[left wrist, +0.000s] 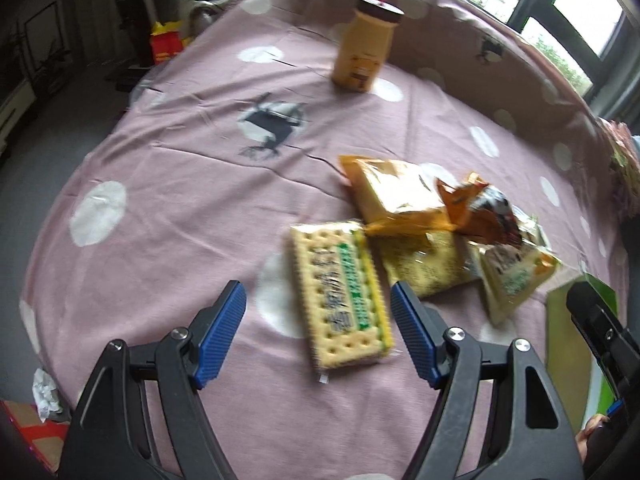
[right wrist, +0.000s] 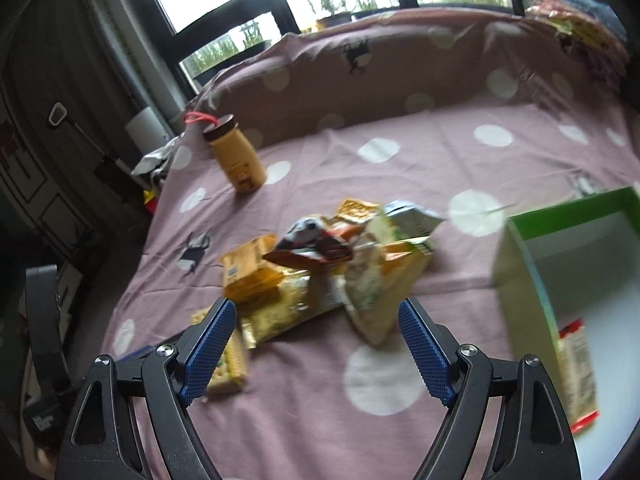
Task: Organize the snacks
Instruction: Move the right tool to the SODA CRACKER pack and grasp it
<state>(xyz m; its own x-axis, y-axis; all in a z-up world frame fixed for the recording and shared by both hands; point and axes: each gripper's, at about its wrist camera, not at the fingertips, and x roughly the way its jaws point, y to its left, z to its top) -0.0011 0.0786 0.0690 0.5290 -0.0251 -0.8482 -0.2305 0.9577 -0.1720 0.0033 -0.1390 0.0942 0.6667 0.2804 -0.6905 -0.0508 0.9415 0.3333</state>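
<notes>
A pile of snack packets (left wrist: pixel 452 224) lies on the pink dotted cloth; it also shows in the right wrist view (right wrist: pixel 320 268). A cracker pack with a green stripe (left wrist: pixel 344 296) lies nearest, between the open fingers of my left gripper (left wrist: pixel 318 304), which hovers above it, empty. My right gripper (right wrist: pixel 316 320) is open and empty, just short of the pile, near a pale triangular packet (right wrist: pixel 380 292). A green box (right wrist: pixel 560 272) at the right holds one snack packet (right wrist: pixel 578 376). The right gripper's finger (left wrist: pixel 600 320) shows at the left view's right edge.
A tan bottle with a brown cap (left wrist: pixel 362 46) stands at the far side of the cloth, also in the right wrist view (right wrist: pixel 236 156). The cloth rises over a raised back edge (right wrist: pixel 400 64). Windows lie behind. The table edge drops off at left (left wrist: pixel 60 208).
</notes>
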